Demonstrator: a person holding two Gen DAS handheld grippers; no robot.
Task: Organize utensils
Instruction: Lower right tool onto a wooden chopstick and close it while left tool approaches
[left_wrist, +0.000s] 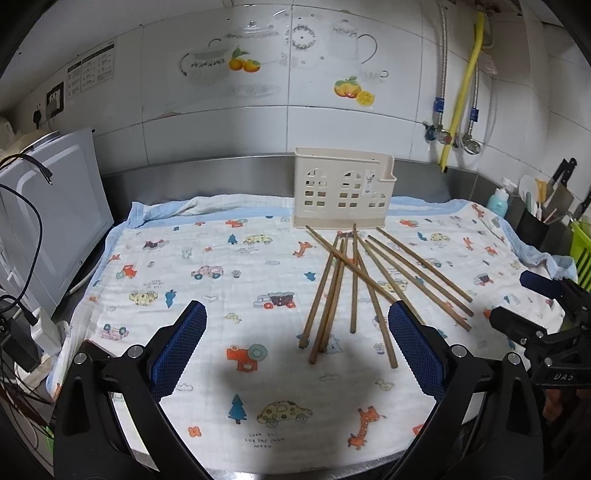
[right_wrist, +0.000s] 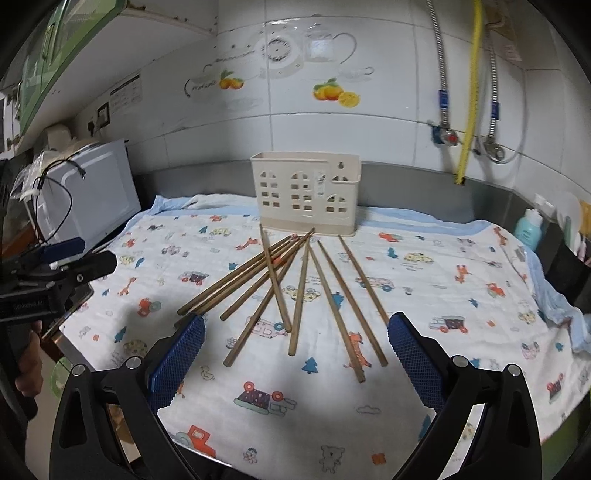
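Observation:
Several brown wooden chopsticks (left_wrist: 354, 280) lie loosely fanned and crossed on a printed cloth (left_wrist: 221, 280); they also show in the right wrist view (right_wrist: 295, 288). A cream plastic utensil holder (left_wrist: 341, 188) stands upright behind them, also in the right wrist view (right_wrist: 304, 194). My left gripper (left_wrist: 297, 317) is open and empty, hovering in front of the chopsticks. My right gripper (right_wrist: 295, 328) is open and empty, over the near ends of the chopsticks. The right gripper also shows at the right edge of the left wrist view (left_wrist: 517, 299).
A white microwave (left_wrist: 48, 221) with cables stands at the left. A steel backsplash and tiled wall with pipes (left_wrist: 458, 103) run behind. A blue bottle (right_wrist: 528, 227) and a black holder with knives and utensils (left_wrist: 535, 221) stand at the right.

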